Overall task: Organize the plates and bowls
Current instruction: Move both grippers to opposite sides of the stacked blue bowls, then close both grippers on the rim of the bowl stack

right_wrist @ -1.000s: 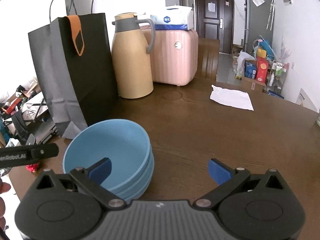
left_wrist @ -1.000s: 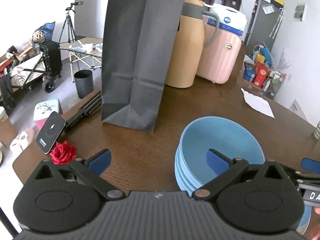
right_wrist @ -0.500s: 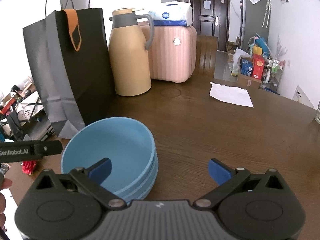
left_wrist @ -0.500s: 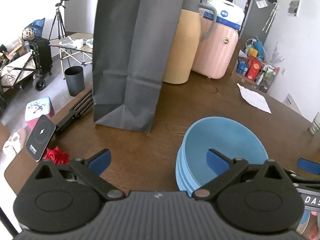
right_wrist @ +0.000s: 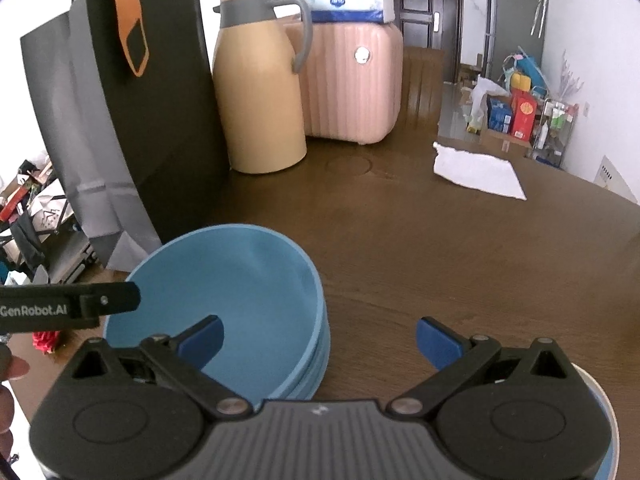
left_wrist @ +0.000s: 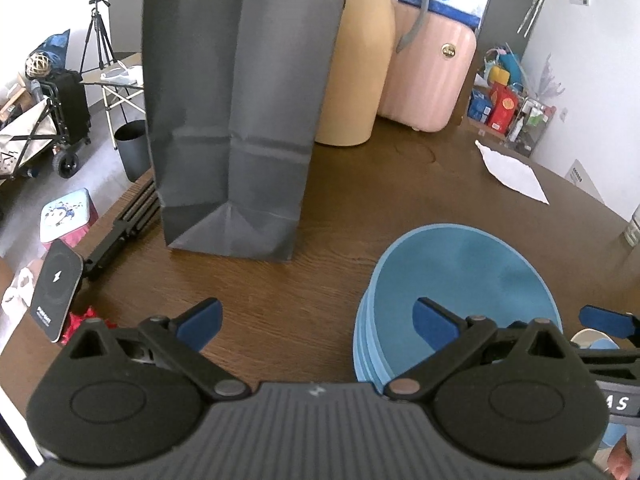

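Blue bowls (right_wrist: 240, 300), nested in a stack, sit on the dark wooden tabletop (right_wrist: 420, 248) at about seven o'clock in the right wrist view and four o'clock in the left. Both the left gripper (left_wrist: 316, 320) and right gripper (right_wrist: 320, 338) have their fingers spread wide, holding nothing, each with one blue pad over the stack. At eleven o'clock stands a dark paper bag (right_wrist: 132, 132), beside it a tan thermos jug (right_wrist: 260, 112).

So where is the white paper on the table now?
The white paper lies flat at the far right of the table in both views, right of the pink case.
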{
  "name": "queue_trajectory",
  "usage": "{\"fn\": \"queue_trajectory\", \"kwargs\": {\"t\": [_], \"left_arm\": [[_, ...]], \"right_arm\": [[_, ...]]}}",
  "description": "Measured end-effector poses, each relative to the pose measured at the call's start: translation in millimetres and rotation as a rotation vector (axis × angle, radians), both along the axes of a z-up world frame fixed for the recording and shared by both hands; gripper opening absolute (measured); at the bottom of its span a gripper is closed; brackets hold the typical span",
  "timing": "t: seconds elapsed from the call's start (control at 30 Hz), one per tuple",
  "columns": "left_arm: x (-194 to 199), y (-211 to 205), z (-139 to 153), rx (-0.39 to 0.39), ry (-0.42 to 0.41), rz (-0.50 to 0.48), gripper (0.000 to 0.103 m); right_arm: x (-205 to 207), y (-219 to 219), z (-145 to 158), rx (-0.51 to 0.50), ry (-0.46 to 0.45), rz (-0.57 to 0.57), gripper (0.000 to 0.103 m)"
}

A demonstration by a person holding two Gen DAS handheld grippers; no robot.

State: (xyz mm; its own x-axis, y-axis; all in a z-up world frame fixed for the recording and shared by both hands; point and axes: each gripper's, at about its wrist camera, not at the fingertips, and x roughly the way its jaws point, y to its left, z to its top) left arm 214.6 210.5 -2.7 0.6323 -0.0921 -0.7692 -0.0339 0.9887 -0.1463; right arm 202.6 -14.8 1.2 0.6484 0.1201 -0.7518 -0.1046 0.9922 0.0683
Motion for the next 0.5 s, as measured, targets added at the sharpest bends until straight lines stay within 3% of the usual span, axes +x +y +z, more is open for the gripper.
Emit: {"fn": "queue_trajectory", "kwargs": {"t": [0.23, 0.5], "left_arm": [[8.5, -6.7, -14.0, -0.029, 0.040, -0.028, 0.101], [18.9, -9.4, -29.5, -0.086, 0.116, -0.038, 0.072]], "right_arm": [[11.5, 0.5, -14.2, 0.027, 0.068, 0.003, 0.088], [19.0, -1.5, -26.2, 0.081, 0.133, 0.004, 0.074]]}}
